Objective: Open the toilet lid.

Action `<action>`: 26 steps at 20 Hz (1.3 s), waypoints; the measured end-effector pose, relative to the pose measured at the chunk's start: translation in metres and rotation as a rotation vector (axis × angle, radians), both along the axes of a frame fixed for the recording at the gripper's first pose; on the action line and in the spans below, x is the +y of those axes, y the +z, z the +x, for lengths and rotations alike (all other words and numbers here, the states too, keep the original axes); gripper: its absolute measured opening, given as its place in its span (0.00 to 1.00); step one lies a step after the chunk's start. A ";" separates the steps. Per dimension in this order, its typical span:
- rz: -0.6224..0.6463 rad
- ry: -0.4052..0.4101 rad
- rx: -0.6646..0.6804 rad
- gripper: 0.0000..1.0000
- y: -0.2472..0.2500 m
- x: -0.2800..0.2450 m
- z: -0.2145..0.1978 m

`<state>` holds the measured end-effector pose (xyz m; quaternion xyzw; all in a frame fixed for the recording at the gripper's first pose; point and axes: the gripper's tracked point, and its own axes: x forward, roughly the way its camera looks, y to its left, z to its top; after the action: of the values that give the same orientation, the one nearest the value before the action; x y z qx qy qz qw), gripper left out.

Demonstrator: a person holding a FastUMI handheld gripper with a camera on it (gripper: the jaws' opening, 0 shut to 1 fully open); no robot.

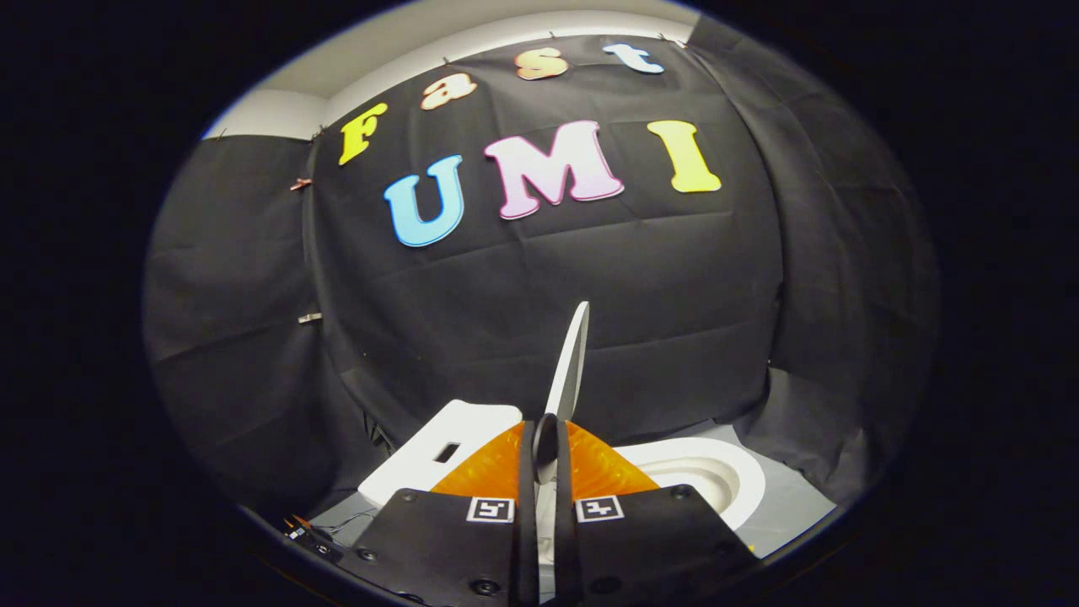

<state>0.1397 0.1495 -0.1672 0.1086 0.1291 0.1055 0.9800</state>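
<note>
White toilet lid (570, 362) stands raised, edge-on — the tool (545, 447) pinches its rim (orange fingers (493, 468)).

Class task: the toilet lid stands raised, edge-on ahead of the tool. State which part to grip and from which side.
Grip the lid by its thin free edge, approaching edge-on so one finger lies on each flat face. The tool already pinches its lower edge this way, beside the open bowl.
</note>
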 end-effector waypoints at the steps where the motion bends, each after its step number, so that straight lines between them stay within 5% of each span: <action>1: -0.006 0.015 -0.007 0.12 0.003 0.012 0.000; 14: -0.133 0.140 -0.038 0.12 0.008 0.122 -0.002; 26: -0.172 0.212 -0.039 0.12 0.001 0.169 -0.005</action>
<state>0.1346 0.3188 -0.1658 0.0077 0.1293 0.1992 0.9714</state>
